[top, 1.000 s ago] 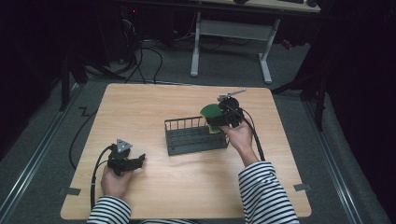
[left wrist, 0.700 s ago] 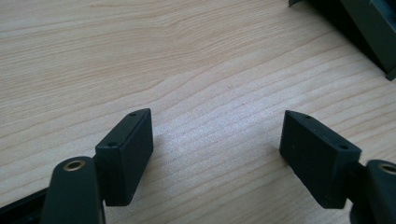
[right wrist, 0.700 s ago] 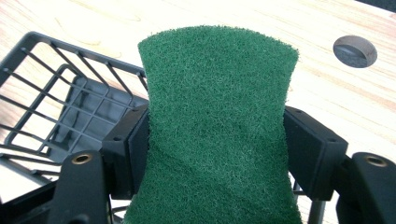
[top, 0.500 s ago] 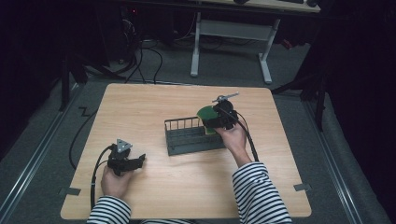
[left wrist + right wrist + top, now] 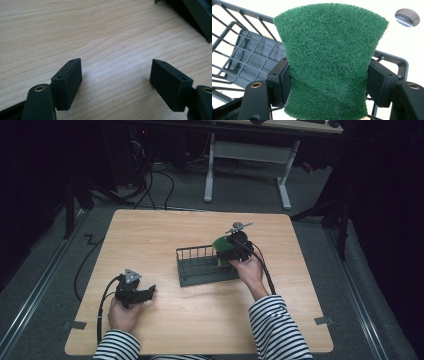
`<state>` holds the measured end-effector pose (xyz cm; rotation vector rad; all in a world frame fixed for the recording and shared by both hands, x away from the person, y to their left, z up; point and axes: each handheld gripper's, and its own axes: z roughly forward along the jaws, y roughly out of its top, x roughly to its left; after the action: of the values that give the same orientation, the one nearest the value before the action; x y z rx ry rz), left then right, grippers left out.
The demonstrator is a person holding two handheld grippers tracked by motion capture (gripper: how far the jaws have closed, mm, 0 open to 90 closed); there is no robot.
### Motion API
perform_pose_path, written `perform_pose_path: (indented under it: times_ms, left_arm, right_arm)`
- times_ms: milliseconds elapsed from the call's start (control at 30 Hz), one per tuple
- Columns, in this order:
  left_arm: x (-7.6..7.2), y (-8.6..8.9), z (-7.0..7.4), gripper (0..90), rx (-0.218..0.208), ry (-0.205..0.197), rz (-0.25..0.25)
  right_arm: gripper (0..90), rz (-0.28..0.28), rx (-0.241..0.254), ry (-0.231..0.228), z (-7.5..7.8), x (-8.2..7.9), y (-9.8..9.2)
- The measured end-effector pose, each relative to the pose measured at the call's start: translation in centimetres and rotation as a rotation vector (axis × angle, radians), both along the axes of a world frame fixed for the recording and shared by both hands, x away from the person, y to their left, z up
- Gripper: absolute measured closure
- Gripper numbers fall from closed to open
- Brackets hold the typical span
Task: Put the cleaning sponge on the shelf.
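Your right gripper [image 5: 328,82] is clamped on a green scouring pad [image 5: 329,57], one pad of the jaws pressing into each of its side edges. The squeeze pinches the pad in at the waist, so it flares out wider beyond the jaw tips. That is a sensible hold for something this soft: gripped across its width, it stands stiff enough to be steered. Behind and below the jaws lies the dark wire rack [image 5: 242,50]. In the high view you hold the scouring pad [image 5: 223,248] over the rack's [image 5: 200,270] right end, so it looks as though you are lowering it into that end. Whether its lower edge already touches the wires I can't quite tell, since the pad itself covers that spot.

Your left gripper [image 5: 116,82] rests low over bare table [image 5: 100,30] with its jaws spread wide and nothing between them. It is parked well apart from the rack, a corner of which shows far off past the right jaw. That keeps it clear of your working hand [image 5: 248,269].
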<state>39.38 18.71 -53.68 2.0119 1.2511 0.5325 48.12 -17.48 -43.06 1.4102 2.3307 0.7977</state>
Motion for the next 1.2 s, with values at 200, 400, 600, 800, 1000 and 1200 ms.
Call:
perform_pose_path:
  times_ms: [200,400,600,800,1000,1200]
  left_arm:
    - [0.00,0.00,0.00,26.4,0.000,0.000,0.000]
    - [0.00,0.00,0.00,26.4,0.000,0.000,0.000]
    - [0.00,0.01,0.00,26.4,0.000,0.000,0.000]
    - [0.00,0.00,0.00,26.4,0.000,0.000,0.000]
    - [0.00,0.00,0.00,26.3,0.000,0.000,0.000]
    - [-0.01,-0.01,0.00,26.3,0.000,-0.001,0.002]
  right_arm:
    - [30.5,0.003,0.000,0.000,-0.14,-0.31,-0.20]
    - [30.4,0.003,-0.027,-0.002,-0.39,-0.42,0.01]
    - [30.2,0.005,-0.035,0.009,-0.80,-0.41,0.13]
    - [27.7,0.010,-0.032,0.010,-0.81,-0.47,0.07]
    - [21.8,0.018,-0.030,0.005,-0.70,-0.60,0.09]
    - [20.4,0.011,-0.013,-0.012,0.01,-1.03,-0.52]
